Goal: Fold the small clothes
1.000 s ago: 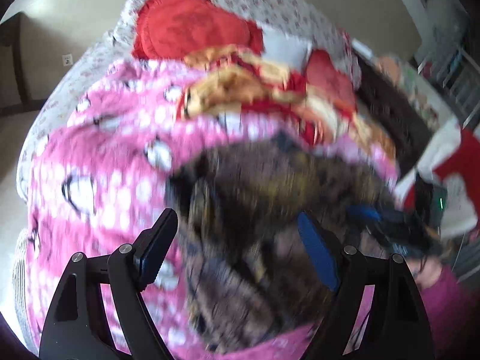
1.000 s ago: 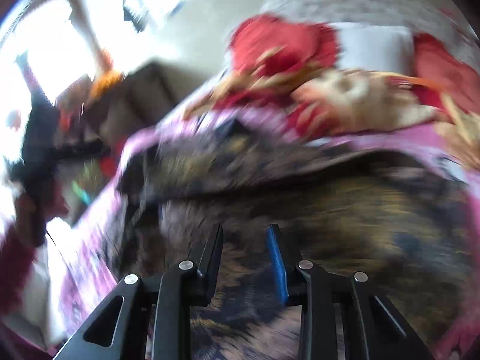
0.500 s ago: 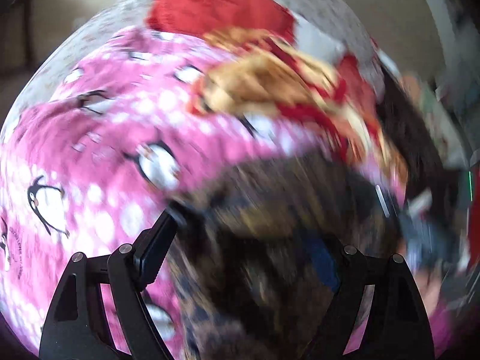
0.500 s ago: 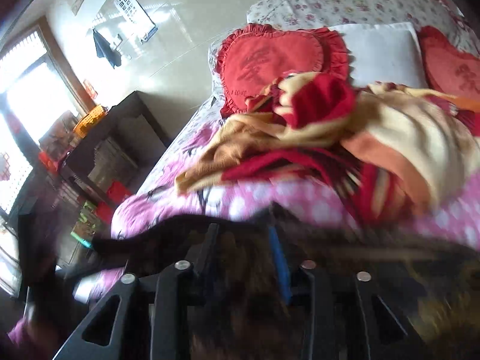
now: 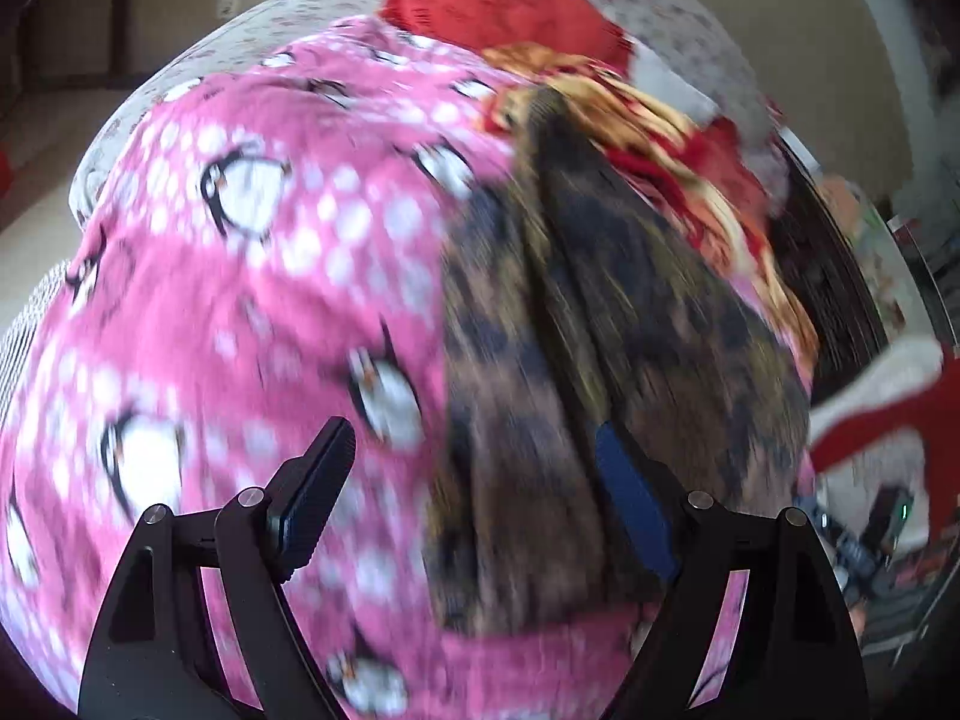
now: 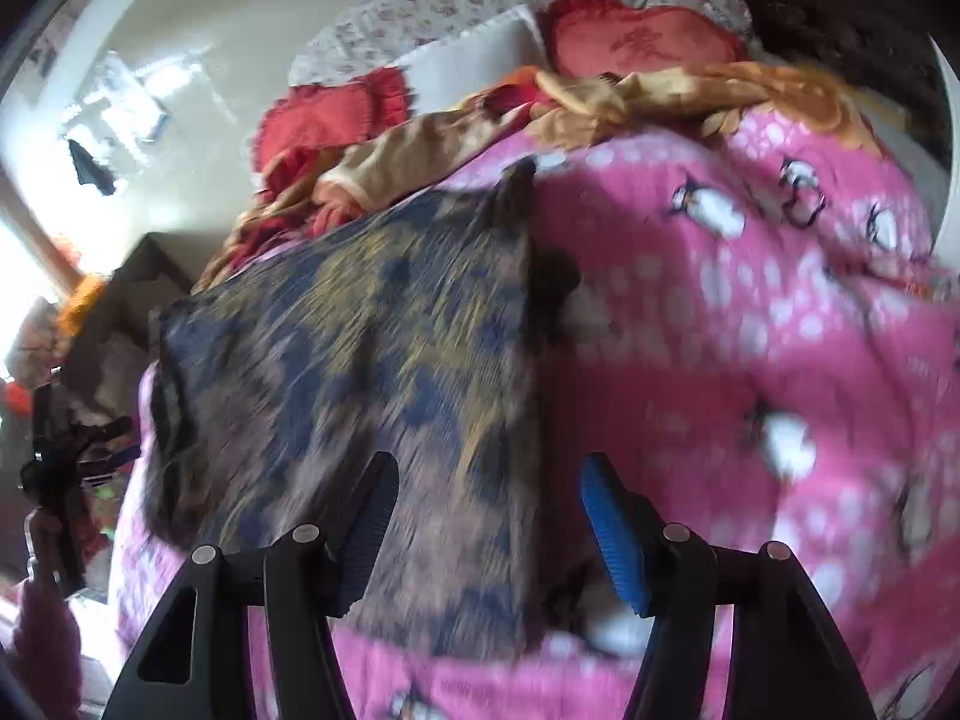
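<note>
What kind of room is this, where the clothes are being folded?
Most likely a bedroom. The dark patterned garment lies on a bed covered by a pink penguin blanket, with red cushions and a white pillow at the head.

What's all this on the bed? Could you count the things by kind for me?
Grippers: 2, left gripper and right gripper, both open
Brown patterned garment: 1
Pink penguin blanket: 1
Red heart-shaped cushions: 2
White pillow: 1
Red-and-gold rumpled cloth: 1
Total: 8
</note>
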`<state>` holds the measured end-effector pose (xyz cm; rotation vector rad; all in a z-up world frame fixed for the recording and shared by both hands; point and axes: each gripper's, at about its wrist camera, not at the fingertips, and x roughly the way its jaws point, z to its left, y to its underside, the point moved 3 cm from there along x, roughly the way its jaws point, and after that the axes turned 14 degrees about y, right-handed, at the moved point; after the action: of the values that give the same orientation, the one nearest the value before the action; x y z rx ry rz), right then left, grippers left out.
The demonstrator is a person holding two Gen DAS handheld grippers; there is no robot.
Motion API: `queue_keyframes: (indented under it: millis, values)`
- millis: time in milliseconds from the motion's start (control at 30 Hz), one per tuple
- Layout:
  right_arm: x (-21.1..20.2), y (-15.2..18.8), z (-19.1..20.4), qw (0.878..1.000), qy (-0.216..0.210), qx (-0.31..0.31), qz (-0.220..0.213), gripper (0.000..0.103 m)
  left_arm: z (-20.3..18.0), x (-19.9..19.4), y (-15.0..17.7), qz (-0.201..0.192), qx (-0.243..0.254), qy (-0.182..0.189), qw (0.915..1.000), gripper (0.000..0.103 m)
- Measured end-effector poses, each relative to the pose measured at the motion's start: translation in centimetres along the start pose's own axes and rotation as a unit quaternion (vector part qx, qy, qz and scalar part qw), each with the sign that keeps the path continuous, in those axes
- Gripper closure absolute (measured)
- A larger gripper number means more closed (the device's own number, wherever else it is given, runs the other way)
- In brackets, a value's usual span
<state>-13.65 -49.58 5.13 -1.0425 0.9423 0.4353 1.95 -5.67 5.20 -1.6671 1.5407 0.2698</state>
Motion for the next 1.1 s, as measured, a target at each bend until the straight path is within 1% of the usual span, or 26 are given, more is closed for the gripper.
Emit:
queue_keyframes:
  millis: [67,100,133,167,200,267,300,333,400,433,500,567,633,733,767,800,833,867,900,933,967,1000,1067,1100]
  values:
    - [-0.6,1.0,0.2,1.000,-0.005,-0.003,0.002,0.043,-0.5,0.2,1.8,0.015,0.010,0.005,0.9998,0.020]
    - [-0.7,1.4,0.1,1.000,-0.008,0.000,0.004,0.049,-0.6,0.5,2.8,0.029,0.013,0.009,0.9995,0.020]
    - [-0.5,1.8,0.1,1.000,-0.015,0.004,0.008,0.059,-0.6,0.8,3.4,0.038,0.014,0.009,0.9991,0.020]
    - [0.0,2.1,0.1,1.000,-0.019,0.006,0.015,0.063,-0.5,1.1,3.8,0.043,0.013,0.005,0.9990,0.020]
    - [0.6,2.2,0.2,1.000,-0.020,0.006,0.020,0.070,-0.5,1.1,4.1,0.041,0.010,0.002,0.9991,0.020]
    - [1.1,2.0,0.6,0.999,-0.034,0.007,0.019,0.077,-0.5,0.8,4.4,0.028,0.005,0.009,0.9996,0.020]
    - [1.3,1.9,0.7,0.999,-0.036,0.004,0.019,0.089,-0.4,0.7,4.3,0.024,0.003,0.010,0.9997,0.020]
    - [1.5,1.8,0.9,0.999,-0.028,-0.005,0.020,0.100,-0.5,0.4,4.4,0.023,0.003,0.009,0.9997,0.020]
    - [1.0,2.2,0.7,0.999,-0.028,-0.016,0.022,0.100,-0.7,-0.2,4.7,0.023,0.012,0.007,0.9996,0.020]
    - [0.2,2.3,0.7,0.999,-0.029,-0.023,0.016,0.100,-0.9,-0.5,4.8,0.023,0.020,0.007,0.9995,0.020]
    - [-1.3,3.0,0.2,0.999,-0.016,-0.038,0.005,0.100,-1.0,-0.7,5.0,0.025,0.040,0.004,0.9989,0.020]
    - [-1.2,4.2,-0.5,0.999,-0.020,-0.033,0.022,0.100,-0.9,-0.1,5.1,0.036,0.052,-0.007,0.9980,0.020]
    - [-0.2,5.0,-0.7,0.999,-0.008,-0.034,0.041,0.100,-0.7,0.9,4.9,0.047,0.057,-0.019,0.9971,0.020]
    - [-0.4,4.7,-0.5,0.999,-0.028,-0.010,0.036,0.099,-0.9,2.2,4.6,0.052,0.062,-0.009,0.9966,0.020]
    - [-0.7,4.3,-0.5,0.999,-0.027,-0.004,0.028,0.096,-0.9,2.8,4.5,0.058,0.064,-0.008,0.9962,0.020]
    - [-0.9,4.0,-0.5,0.999,-0.026,-0.001,0.021,0.089,-1.0,3.3,4.5,0.062,0.066,-0.007,0.9959,0.021]
    - [-1.0,3.8,-0.4,1.000,-0.027,0.000,0.015,0.082,-1.1,3.7,4.5,0.067,0.067,-0.004,0.9955,0.026]
    - [-0.9,3.7,-0.1,0.999,-0.029,0.000,0.014,0.081,-1.2,4.0,4.6,0.071,0.069,0.000,0.9951,0.042]
    - [-0.6,3.7,0.1,0.999,-0.031,-0.002,0.017,0.081,-1.2,4.4,4.6,0.077,0.073,-0.006,0.9943,0.059]
    - [-0.2,3.7,0.5,0.999,-0.030,-0.007,0.023,0.081,-1.2,4.6,4.6,0.079,0.077,-0.013,0.9938,0.068]
    - [0.3,3.7,0.8,0.999,-0.026,-0.012,0.027,0.081,-1.2,4.5,4.5,0.076,0.080,-0.015,0.9937,0.081]
    - [0.6,3.8,0.9,0.999,-0.023,-0.014,0.030,0.082,-1.2,4.4,4.5,0.074,0.082,-0.012,0.9938,0.086]
    - [0.7,3.8,1.0,0.999,-0.019,-0.012,0.030,0.097,-1.2,3.9,4.5,0.073,0.086,-0.008,0.9936,0.093]
    - [0.6,3.8,1.0,0.999,-0.021,-0.013,0.028,0.098,-1.2,3.4,4.5,0.071,0.092,-0.011,0.9932,0.095]
